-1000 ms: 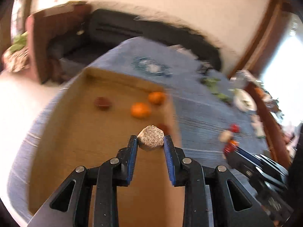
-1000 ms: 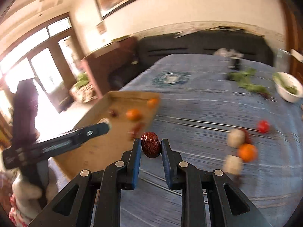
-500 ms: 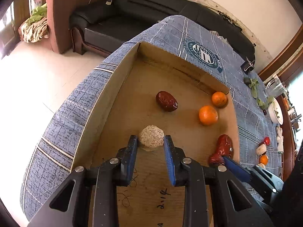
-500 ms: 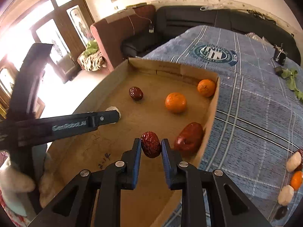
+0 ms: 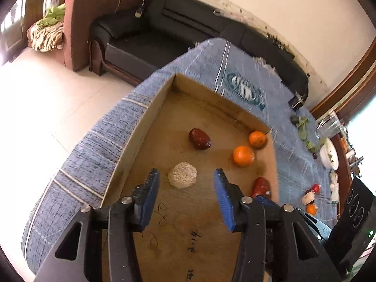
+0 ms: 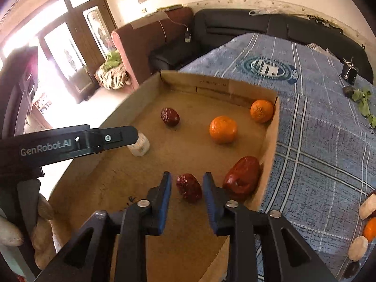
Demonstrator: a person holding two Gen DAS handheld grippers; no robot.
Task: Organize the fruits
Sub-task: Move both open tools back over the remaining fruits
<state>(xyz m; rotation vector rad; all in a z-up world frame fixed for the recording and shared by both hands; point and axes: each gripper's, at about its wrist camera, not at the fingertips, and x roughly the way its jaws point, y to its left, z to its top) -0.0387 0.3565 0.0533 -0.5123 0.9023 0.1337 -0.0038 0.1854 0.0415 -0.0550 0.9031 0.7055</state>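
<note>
A shallow cardboard box (image 6: 270,150) sits on the blue plaid cloth. My left gripper (image 5: 186,172) hangs over the box floor with its jaws opening. A round beige grainy piece (image 5: 182,176) lies loose on the floor between its pads, touching neither. My right gripper (image 6: 187,176) is near the box's right wall, its jaws also opening. A wrinkled dark red date (image 6: 189,186) rests on the floor between them. A larger red date (image 6: 242,178), two oranges (image 6: 223,129) (image 6: 262,111) and another dark date (image 6: 170,116) also lie in the box.
More pieces lie on the cloth right of the box: beige ones (image 6: 366,208) (image 6: 357,249) and an orange (image 6: 371,229). Green leaves (image 6: 362,98) and a white bowl (image 5: 330,156) are farther back. A black sofa (image 5: 188,30) stands beyond the table edge.
Both grippers came over the box and lowered toward its floor. Each then spread its jaws, and the beige piece and the dark date now lie on the cardboard instead of being gripped.
</note>
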